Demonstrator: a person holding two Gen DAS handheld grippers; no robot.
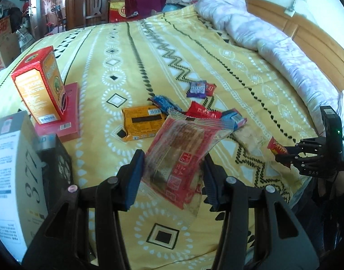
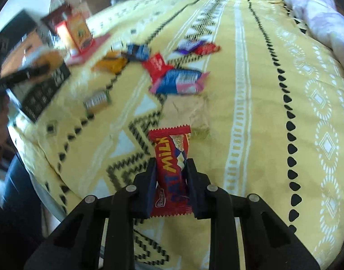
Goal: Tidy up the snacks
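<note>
My left gripper [image 1: 172, 168] is shut on a clear-and-red bag of pastries [image 1: 181, 155], held tilted above the yellow bedspread [image 1: 131, 67]. My right gripper [image 2: 170, 177] is shut on a small red "MILK" wafer packet [image 2: 172, 157], lifted just over the bed; in the left wrist view that gripper [image 1: 284, 157] shows at the right edge with the red packet [image 1: 276, 146]. Loose snacks lie on the bed: an orange box [image 1: 142, 122], blue wrappers [image 1: 166, 103], a red wrapper [image 1: 202, 112], a purple and red pair [image 1: 200, 89], and a blue-and-pink pack [image 2: 181, 81].
An upright orange-red box [image 1: 40, 83] stands on a flat red box [image 1: 66, 117] at the left, with a white carton [image 1: 12, 164] and a black box [image 1: 57, 164] nearer. A rolled lilac quilt [image 1: 262, 36] lies along the wooden headboard [image 1: 307, 33]. Clutter fills the room behind.
</note>
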